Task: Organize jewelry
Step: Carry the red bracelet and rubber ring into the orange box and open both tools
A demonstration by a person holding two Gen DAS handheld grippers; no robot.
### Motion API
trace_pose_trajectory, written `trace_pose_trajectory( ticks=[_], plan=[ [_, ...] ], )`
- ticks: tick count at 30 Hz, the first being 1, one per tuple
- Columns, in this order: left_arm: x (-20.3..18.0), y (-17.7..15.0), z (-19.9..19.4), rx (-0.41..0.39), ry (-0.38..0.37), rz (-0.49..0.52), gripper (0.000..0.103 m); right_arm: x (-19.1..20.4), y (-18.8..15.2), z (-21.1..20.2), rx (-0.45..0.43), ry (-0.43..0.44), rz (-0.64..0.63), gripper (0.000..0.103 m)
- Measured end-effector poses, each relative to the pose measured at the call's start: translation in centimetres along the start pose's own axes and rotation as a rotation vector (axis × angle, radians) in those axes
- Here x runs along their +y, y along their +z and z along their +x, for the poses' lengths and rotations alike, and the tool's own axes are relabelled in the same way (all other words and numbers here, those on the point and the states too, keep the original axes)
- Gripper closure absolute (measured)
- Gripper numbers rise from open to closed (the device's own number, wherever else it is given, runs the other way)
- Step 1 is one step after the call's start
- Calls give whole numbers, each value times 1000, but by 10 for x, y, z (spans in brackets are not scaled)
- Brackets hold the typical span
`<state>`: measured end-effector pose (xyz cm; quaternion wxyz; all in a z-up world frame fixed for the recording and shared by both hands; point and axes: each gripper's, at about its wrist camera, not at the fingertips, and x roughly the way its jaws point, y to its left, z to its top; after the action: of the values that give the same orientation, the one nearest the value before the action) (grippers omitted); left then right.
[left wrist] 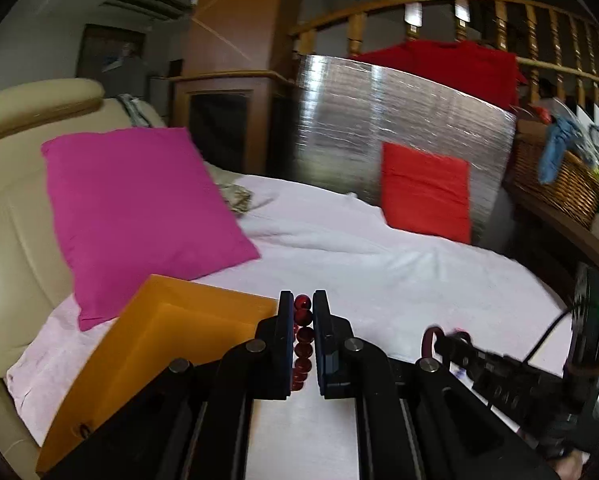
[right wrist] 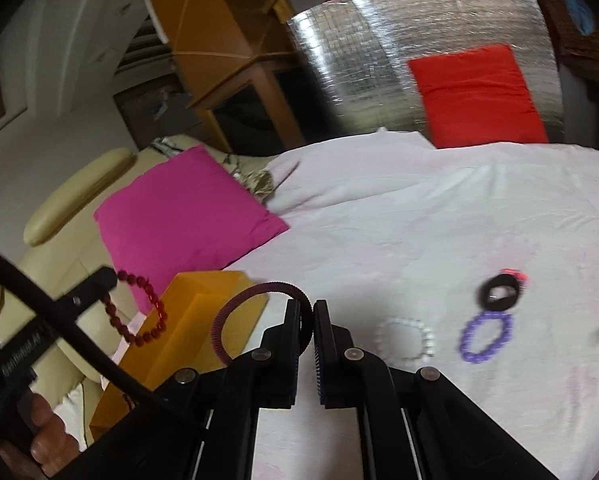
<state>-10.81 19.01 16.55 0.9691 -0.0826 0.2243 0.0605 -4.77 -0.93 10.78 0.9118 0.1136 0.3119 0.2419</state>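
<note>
Jewelry is split between my two grips and the white sheet (right wrist: 379, 220)! My left gripper (left wrist: 302, 320) is clamped on the red bead bracelet (left wrist: 303, 340), beads stacked between the pads, the loop hanging near the orange box (right wrist: 203, 300). My right gripper (right wrist: 306, 320) has its jaws pressed together on the dark ribbed bangle (right wrist: 235, 312), its ring swinging out left toward that same box. I'd say the box is where both pieces go, which is why I carry them up off the sheet. Lying loose on the sheet: a white bead bracelet (right wrist: 405, 338), a purple bead bracelet (right wrist: 485, 338), and a black ring-shaped piece (right wrist: 499, 292), blurred.
</note>
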Motion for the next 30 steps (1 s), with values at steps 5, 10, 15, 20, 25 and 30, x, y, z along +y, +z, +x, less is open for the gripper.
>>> trace_pose_trajectory(
  ticks=[5, 10, 15, 20, 25, 30],
  plan=[
    [36, 0, 5, -1, 64, -42, 94, 27, -8, 25, 41, 4, -44, 96],
    [70, -6, 13, 20, 131, -58, 94, 52, -6, 42, 56, 17, -80, 96],
    [94, -11, 23, 58, 170, -97, 94, 84, -2, 56, 71, 29, -127, 96],
    [108, -15, 28, 83, 204, -120, 94, 108, 0, 68, 88, 45, -158, 96],
    [119, -18, 34, 109, 230, -143, 94, 122, 3, 84, 115, 48, -161, 96],
    [126, -21, 39, 139, 257, -154, 94, 130, 1, 107, 165, 37, -160, 95]
  ],
)
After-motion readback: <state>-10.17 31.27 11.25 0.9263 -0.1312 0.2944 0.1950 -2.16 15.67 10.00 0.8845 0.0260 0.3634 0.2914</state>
